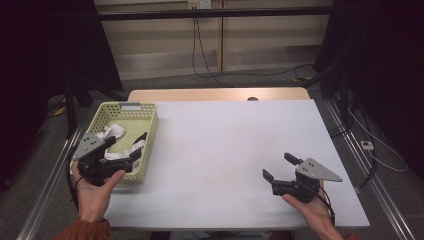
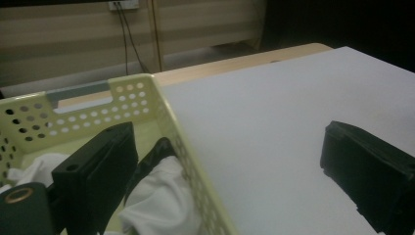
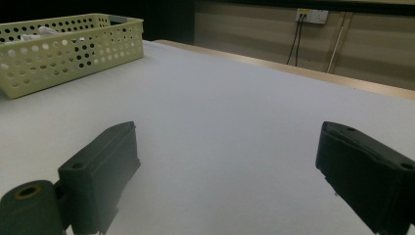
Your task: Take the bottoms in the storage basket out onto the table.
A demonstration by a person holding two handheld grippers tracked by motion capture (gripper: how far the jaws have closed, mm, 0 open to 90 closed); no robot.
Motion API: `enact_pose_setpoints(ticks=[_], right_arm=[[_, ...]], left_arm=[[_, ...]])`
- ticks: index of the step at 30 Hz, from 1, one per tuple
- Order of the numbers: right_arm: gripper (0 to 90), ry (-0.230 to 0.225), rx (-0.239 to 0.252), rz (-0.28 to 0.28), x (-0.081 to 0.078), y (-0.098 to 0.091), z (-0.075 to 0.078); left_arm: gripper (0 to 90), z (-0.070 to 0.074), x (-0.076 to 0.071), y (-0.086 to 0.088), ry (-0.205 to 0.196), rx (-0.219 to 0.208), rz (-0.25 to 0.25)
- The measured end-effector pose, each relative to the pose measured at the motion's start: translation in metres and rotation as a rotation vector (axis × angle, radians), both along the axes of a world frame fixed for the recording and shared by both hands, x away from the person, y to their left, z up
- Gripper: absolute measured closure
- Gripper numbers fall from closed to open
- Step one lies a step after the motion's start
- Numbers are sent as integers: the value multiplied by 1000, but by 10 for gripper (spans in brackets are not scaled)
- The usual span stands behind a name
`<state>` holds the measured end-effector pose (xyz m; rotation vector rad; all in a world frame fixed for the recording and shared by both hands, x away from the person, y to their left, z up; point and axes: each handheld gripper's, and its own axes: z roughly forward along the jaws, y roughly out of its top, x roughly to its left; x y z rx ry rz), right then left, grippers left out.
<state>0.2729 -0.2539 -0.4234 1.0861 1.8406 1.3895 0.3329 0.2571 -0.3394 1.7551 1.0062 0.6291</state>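
Left gripper [image 2: 230, 161]: nearest the lens in its own view; jaws spread wide, nothing between them; one jaw stands over the basket's inside, the other over bare bench, so the basket's long wall runs up between them. In the high view [image 1: 127, 145] it hangs at the basket's near end, held in the left hand [image 1: 97, 192].
Cloth [image 2: 161, 200]: white, crumpled, in the basket just beyond the left jaw; a dark strip lies across it, and whether that is a fold, a strap or a second piece cannot be told. Its lower part is cut off by the frame edge and by the jaw.
Basket [image 2: 193, 161]: pale yellow, perforated, at the bench's left edge; near end hidden behind the gripper in the high view.
Right gripper [image 3: 227, 161]: jaws released and well apart, empty, over bare bench; in the high view [image 1: 280, 166] near the bench's right front corner, held in the right hand [image 1: 310, 210], well apart from the basket.
Bench [image 1: 225, 145]: white top, wooden strip showing at the far edge.
Surroundings: dark at both sides, detail lost.
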Motion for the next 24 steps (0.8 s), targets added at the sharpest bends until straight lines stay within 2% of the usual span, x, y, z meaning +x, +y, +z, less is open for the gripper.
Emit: enact_pose_setpoints(ticks=[5,8,13,16,19,22,24], right_arm=[[85,0,2,0,0,-1,0],[84,2,3,2,0,0,0],[85,4,2,6,1,0,0],[84,14,-2,15,2,1,-1],[84,14,-3,19,2,2,-1],[85,15,-2,20,2,2,-1],[85,14,-1,21,2,2,-1]], left_arm=[[64,6,10,14,41,-15,15],[65,3,13,19,73,41,28],[60,3,17,29,92,58,50],[74,3,21,34,110,84,35],[70,4,25,41,115,90,60],[57,1,30,44,141,84,80],[56,-3,33,44,165,101,75]])
